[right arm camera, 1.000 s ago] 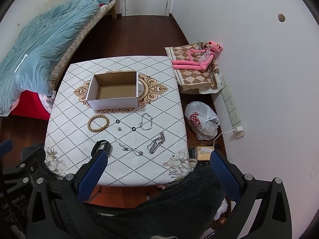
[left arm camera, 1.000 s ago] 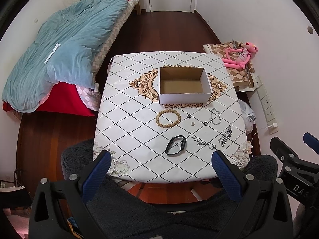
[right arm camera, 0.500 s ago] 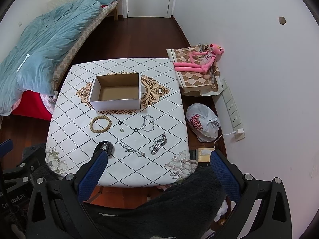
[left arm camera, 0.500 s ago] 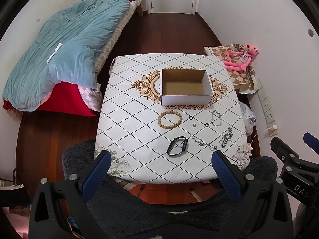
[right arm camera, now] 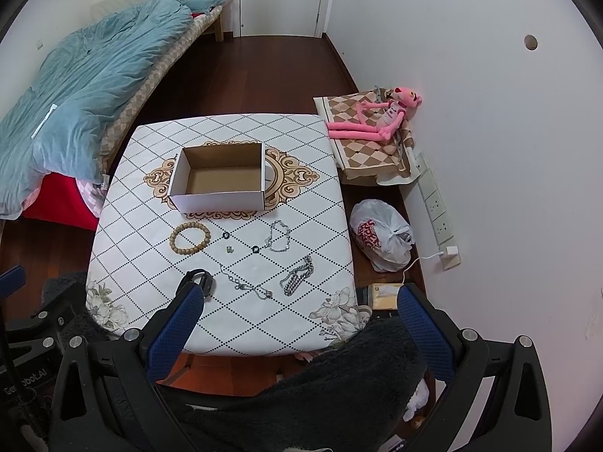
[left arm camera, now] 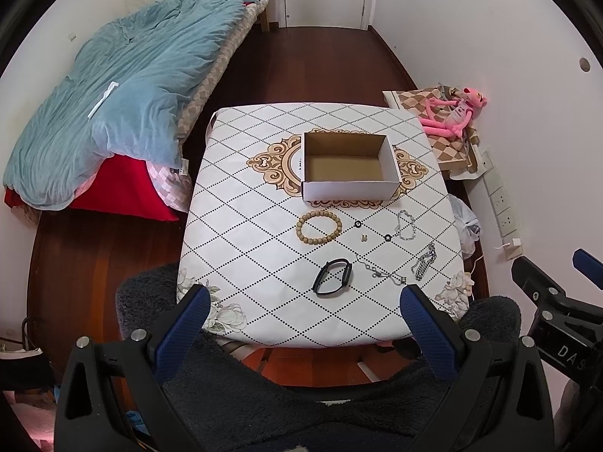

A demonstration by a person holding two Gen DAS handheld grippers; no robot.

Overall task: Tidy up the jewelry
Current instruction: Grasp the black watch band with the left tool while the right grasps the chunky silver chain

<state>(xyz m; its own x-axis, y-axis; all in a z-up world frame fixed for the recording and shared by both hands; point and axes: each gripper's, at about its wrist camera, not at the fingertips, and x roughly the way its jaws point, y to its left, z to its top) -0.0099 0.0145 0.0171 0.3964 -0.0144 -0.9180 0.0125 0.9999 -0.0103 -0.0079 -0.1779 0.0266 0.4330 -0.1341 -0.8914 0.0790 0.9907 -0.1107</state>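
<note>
An empty white cardboard box [left arm camera: 348, 165] [right arm camera: 218, 179] stands mid-table. In front of it lie a wooden bead bracelet [left arm camera: 319, 228] [right arm camera: 189, 237], a black band [left arm camera: 332, 277] [right arm camera: 196, 280], two small black rings [left arm camera: 357, 224] [left arm camera: 387, 237], a tiny earring [left arm camera: 364, 238], and three silver chains [left arm camera: 405, 225] [left arm camera: 424, 261] [left arm camera: 378, 272]. My left gripper [left arm camera: 301, 324] and right gripper [right arm camera: 301, 324] are both open and empty, held high above the table's near edge.
The table [left arm camera: 241, 196] has a white diamond-pattern cloth. A dark fuzzy chair [left arm camera: 264, 395] is below the grippers. A bed with a blue duvet [left arm camera: 124, 86] stands left. A pink plush toy [right arm camera: 377, 120], a plastic bag [right arm camera: 382, 239] and wall sockets [right arm camera: 437, 211] are right.
Both views have tilted up and drawn back slightly, so the table sits a little lower in frame. The jewelry and box have not moved. Both grippers stay open.
</note>
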